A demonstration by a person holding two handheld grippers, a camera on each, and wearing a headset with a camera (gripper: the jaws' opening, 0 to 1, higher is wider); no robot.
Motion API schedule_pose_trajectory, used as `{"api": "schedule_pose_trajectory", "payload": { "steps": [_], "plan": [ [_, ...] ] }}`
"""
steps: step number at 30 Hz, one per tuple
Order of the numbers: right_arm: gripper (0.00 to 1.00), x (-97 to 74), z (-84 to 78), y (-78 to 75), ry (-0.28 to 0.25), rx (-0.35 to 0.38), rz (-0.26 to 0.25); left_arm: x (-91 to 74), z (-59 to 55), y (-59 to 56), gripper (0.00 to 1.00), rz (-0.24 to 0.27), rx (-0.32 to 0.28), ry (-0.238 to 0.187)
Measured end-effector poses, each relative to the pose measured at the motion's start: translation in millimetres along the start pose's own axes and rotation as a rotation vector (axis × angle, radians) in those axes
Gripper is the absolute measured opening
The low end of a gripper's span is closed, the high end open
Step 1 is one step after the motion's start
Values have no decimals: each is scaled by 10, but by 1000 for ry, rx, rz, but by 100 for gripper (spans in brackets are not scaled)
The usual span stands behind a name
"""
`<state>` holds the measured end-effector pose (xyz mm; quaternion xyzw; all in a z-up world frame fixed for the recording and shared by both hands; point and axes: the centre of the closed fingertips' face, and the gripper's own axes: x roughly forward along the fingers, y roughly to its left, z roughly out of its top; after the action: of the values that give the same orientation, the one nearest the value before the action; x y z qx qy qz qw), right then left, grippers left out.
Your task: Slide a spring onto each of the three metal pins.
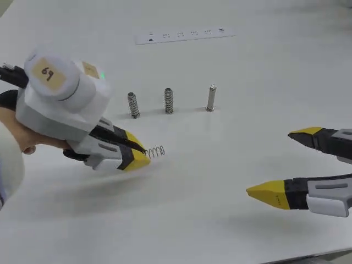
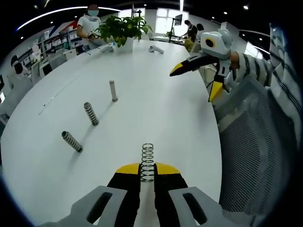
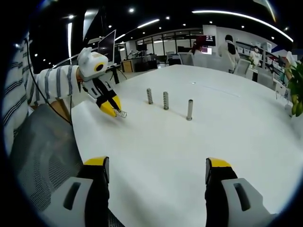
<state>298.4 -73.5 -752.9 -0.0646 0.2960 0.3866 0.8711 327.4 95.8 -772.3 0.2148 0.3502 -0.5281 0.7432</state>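
Three metal pins stand in a row on the white table. The left pin (image 1: 133, 105) and the middle pin (image 1: 168, 101) each carry a spring; the right pin (image 1: 211, 98) is bare. My left gripper (image 1: 138, 155) is low over the table, in front of the left pin, shut on one end of a loose spring (image 1: 155, 151) that sticks out past its yellow tips. The same spring (image 2: 147, 162) lies between the left jaws. My right gripper (image 1: 286, 165) stands wide open at the right, nothing between its fingers, well short of the bare pin (image 3: 190, 109).
A white power strip (image 1: 184, 35) lies at the back of the table. A potted plant (image 2: 124, 29) and other people sit at the table's far end. Open tabletop lies between the two grippers.
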Motion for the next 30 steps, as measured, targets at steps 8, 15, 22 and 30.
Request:
{"api": "schedule_pose_trajectory", "payload": {
  "steps": [8, 15, 22, 30],
  "plan": [
    [81, 40, 3, 45, 20, -21, 26, -105, -110, -88, 2, 15, -70, -23],
    [80, 88, 38, 90, 27, -41, 55, -217, -206, -186, 2, 52, -97, -23],
    [78, 132, 85, 137, 34, -73, 90, -289, -227, -240, 2, 76, -99, -29],
    [76, 177, 131, 243, 41, -123, 156, -223, -129, -261, 2, 67, -78, -43]
  ]
}}
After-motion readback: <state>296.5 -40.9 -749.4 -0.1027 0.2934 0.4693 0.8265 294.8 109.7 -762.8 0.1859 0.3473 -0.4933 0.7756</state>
